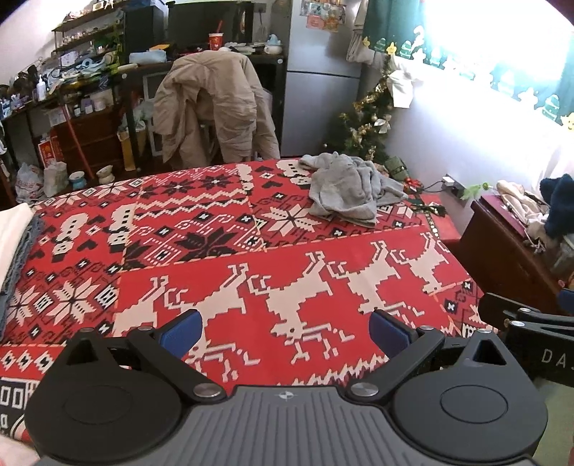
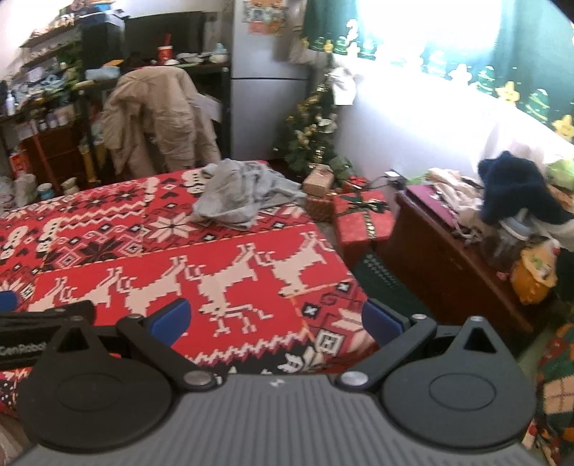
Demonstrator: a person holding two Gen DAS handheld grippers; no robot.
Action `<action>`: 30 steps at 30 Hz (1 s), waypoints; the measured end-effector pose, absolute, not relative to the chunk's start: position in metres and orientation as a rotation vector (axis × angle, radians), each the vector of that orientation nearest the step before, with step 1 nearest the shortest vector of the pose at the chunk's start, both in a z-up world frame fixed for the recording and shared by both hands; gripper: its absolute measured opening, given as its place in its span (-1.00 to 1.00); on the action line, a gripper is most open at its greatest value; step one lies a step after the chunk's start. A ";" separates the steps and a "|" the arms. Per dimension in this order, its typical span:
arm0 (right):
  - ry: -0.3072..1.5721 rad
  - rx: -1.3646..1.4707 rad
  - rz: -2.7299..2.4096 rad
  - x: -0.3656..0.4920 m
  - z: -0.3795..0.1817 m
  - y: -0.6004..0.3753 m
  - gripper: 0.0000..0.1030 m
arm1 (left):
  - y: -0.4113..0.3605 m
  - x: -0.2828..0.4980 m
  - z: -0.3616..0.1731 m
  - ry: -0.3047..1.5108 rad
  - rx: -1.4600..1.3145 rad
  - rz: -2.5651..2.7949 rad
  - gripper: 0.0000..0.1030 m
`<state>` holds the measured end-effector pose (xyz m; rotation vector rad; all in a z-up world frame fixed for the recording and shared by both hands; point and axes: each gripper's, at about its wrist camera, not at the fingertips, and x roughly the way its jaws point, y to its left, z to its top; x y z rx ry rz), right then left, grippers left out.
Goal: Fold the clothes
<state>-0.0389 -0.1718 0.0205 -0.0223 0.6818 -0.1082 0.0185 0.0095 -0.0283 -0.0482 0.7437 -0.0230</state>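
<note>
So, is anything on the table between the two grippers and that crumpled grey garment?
Nothing visible. Only bare patterned tablecloth lies between the open left gripper, the open right gripper and the grey garment at the far right corner.

Grey garment [image 1: 346, 186] on red, white, seemingly black reindeer-patterned tablecloth [image 1: 251, 258].

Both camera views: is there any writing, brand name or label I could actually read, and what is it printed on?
"DA", cut off by the picture edge: white letters on the black body of the right gripper, seen from the left wrist.
"GenRobot", last letters cut off: on the black body of the left gripper, seen from the right wrist.
Red cup on the shelf: white marking, too small to read.
Stickers on the fridge: too blurred to read.
</note>
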 end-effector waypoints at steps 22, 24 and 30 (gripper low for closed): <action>0.561 0.077 -0.132 0.203 0.015 -0.155 0.99 | 0.029 0.202 -0.060 0.825 -0.126 -0.051 0.95; 0.571 0.120 -0.122 0.232 0.012 -0.160 0.99 | 0.030 0.222 -0.066 0.846 -0.157 -0.048 0.95; 0.615 0.192 -0.094 0.299 -0.014 -0.184 0.97 | 0.032 0.269 -0.085 0.891 -0.255 -0.077 0.94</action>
